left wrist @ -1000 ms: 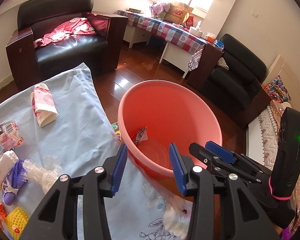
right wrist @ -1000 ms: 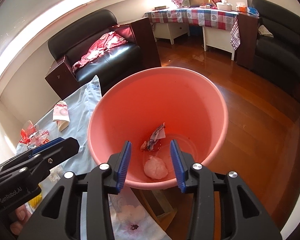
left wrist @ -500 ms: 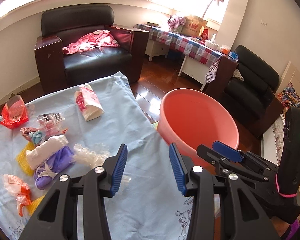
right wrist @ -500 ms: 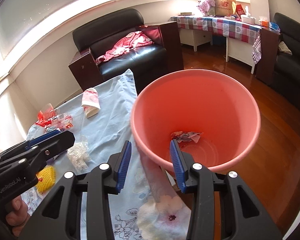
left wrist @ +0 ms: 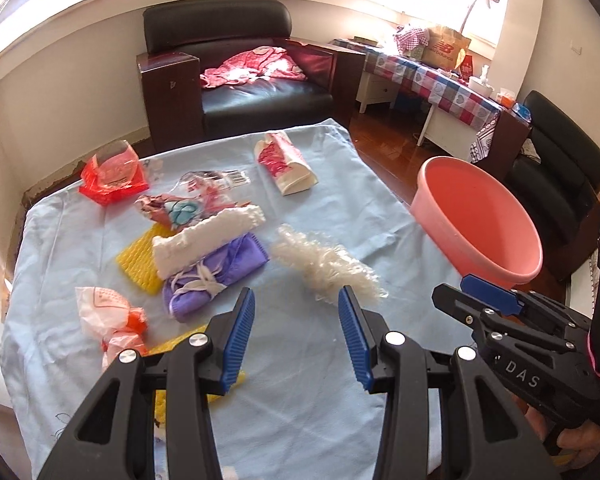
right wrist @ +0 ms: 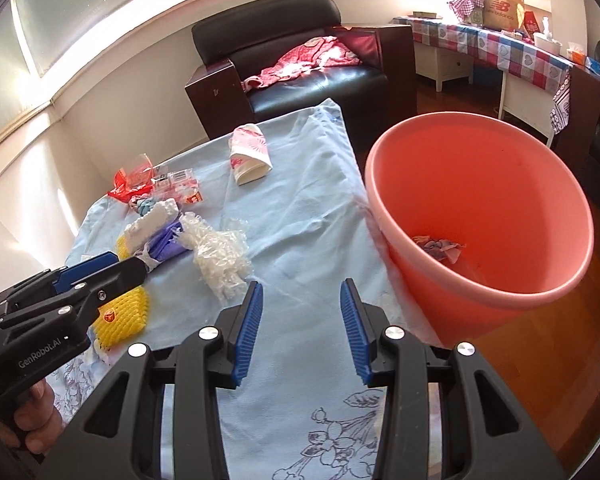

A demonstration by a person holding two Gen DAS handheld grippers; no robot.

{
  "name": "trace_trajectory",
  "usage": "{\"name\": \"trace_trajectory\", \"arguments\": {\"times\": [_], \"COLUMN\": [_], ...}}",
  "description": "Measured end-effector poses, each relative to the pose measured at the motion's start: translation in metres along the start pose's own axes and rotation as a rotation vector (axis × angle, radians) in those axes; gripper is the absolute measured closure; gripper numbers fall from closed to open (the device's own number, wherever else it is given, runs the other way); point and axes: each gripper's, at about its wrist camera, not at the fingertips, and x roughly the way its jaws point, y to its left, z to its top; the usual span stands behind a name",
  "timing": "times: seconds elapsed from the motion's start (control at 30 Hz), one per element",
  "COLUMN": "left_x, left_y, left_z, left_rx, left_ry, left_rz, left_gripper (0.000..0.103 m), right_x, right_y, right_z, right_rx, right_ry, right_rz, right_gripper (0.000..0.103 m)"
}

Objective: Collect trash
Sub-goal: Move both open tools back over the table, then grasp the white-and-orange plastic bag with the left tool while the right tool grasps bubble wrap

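Trash lies scattered on a light blue cloth (left wrist: pixel 320 208): a crumpled clear plastic wad (left wrist: pixel 328 264) (right wrist: pixel 220 256), a purple mask (left wrist: pixel 212 276), a white foam strip (left wrist: pixel 208 236), yellow foam netting (left wrist: pixel 138 264), a red wrapper (left wrist: pixel 112 176) and a pink paper cup (left wrist: pixel 286 162) (right wrist: pixel 250 154). The pink bucket (left wrist: pixel 480 216) (right wrist: pixel 480 216) stands off the cloth's right edge with a scrap of paper inside. My left gripper (left wrist: pixel 296 332) hovers open and empty just short of the plastic wad. My right gripper (right wrist: pixel 300 328) is open and empty over bare cloth, left of the bucket.
A black armchair (left wrist: pixel 236 76) with a pink garment stands behind the cloth. A checkered-cloth table (left wrist: pixel 440 80) with bags and bottles runs along the back right, beside another dark chair (left wrist: pixel 560 168). Wooden floor (right wrist: pixel 540 360) lies around the bucket.
Both grippers have swung left, away from the bucket mouth and over the cloth. The trash pile has come into view ahead of the left gripper. Both stayed open and empty.
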Motion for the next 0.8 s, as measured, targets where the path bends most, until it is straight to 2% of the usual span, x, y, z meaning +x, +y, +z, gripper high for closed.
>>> {"name": "trace_trajectory", "arguments": {"times": [0.37, 0.63, 0.8], "left_x": [-0.016, -0.028, -0.012], "left_y": [0.064, 0.119, 0.139], "left_z": [-0.027, -0.043, -0.040], "left_rx": [-0.106, -0.244, -0.360], "left_ry": [0.010, -0.006, 0.035], "left_rz": [0.083, 0.112, 0.055], "left_gripper": [0.052, 0.048, 0.048], "right_x": [0.025, 0.035, 0.039], "right_y": [0.027, 0.044, 0.040], "right_z": [-0.002, 0.005, 0.006], "right_rx": [-0.057, -0.106, -0.093], "right_ry": [0.074, 0.079, 0.089], "right_rz": [0.084, 0.135, 0.142], "right_gripper": [0.062, 0.062, 0.062]}}
